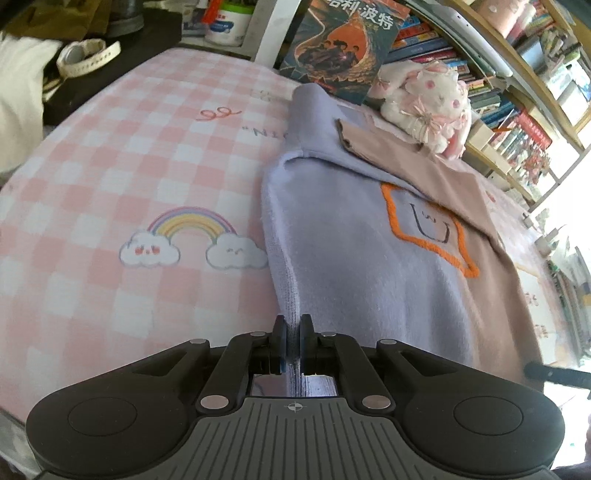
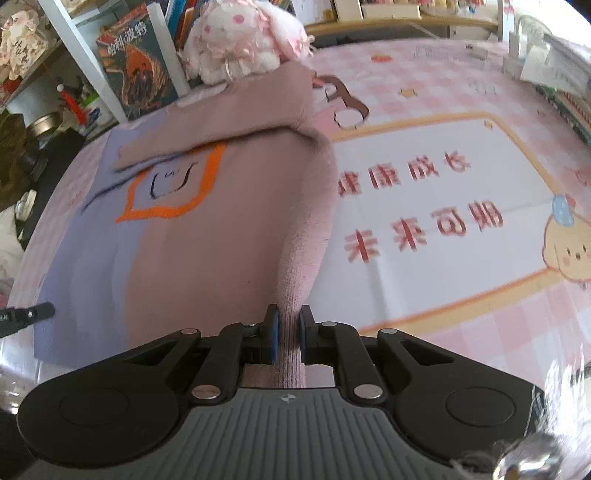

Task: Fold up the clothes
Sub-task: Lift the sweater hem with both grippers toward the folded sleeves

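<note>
A two-tone sweater, lilac (image 1: 354, 258) on one half and dusty pink (image 2: 207, 258) on the other, lies on the pink checked blanket (image 1: 110, 155). An orange-outlined patch (image 1: 424, 225) marks its chest, and both sleeves are folded inward across it. My left gripper (image 1: 293, 332) is shut on the lilac hem's near corner. My right gripper (image 2: 289, 325) is shut on the pink hem's near corner, where the fabric rises into a ridge (image 2: 306, 229). The tip of the left gripper (image 2: 33, 314) shows at the right wrist view's left edge.
A white and pink plush rabbit (image 1: 428, 99) sits just beyond the sweater's collar, beside an upright book (image 1: 343, 40). Bookshelves (image 1: 517, 74) run along the far side. A white watch (image 1: 86, 55) and tubs (image 1: 225, 22) lie past the blanket's far left edge.
</note>
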`<state>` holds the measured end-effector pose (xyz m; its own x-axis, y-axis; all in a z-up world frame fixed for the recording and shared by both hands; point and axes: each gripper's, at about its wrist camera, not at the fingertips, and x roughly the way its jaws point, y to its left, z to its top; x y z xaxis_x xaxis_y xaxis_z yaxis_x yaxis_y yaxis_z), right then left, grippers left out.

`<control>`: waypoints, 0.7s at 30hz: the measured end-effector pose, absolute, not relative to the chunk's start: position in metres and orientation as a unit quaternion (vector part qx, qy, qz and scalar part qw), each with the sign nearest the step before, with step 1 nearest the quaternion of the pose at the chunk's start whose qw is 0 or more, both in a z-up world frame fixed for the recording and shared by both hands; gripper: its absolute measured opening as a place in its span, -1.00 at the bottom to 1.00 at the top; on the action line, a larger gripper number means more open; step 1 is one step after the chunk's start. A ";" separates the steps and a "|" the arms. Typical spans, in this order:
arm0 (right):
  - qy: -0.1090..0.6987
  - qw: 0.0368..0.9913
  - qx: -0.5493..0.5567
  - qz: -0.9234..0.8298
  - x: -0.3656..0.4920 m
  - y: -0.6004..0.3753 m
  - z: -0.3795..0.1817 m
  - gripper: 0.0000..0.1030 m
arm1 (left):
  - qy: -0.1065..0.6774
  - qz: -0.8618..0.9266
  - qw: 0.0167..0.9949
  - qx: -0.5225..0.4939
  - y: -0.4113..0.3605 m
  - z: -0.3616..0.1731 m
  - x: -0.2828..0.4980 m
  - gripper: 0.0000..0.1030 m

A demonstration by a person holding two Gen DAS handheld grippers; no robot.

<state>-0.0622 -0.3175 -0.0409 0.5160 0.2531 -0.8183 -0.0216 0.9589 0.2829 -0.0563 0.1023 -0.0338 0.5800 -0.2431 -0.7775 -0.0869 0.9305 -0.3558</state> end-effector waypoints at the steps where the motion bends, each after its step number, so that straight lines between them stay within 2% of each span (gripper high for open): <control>1: 0.487 0.861 0.121 0.083 -0.065 -0.320 -0.041 -0.81 | 0.456 -0.044 0.870 -0.182 0.102 -0.033 -0.059 -0.91; 7: 0.500 0.849 0.132 0.109 -0.076 -0.334 -0.043 -0.81 | 0.469 -0.031 0.862 -0.190 0.097 -0.033 -0.071 -0.88; 9: 0.502 0.846 0.135 0.117 -0.076 -0.337 -0.044 -0.80 | 0.474 -0.023 0.859 -0.192 0.095 -0.034 -0.073 -0.81; 15: 0.502 0.842 0.131 0.150 -0.072 -0.338 -0.046 -0.66 | 0.469 -0.005 0.860 -0.201 0.093 -0.035 -0.076 -0.80; 20: 0.492 0.844 0.123 0.171 -0.070 -0.336 -0.047 -0.66 | 0.452 0.009 0.858 -0.244 0.099 -0.039 -0.082 -0.81; 21: 0.492 0.844 0.121 0.173 -0.070 -0.336 -0.048 -0.71 | 0.452 0.009 0.857 -0.246 0.099 -0.039 -0.084 -0.88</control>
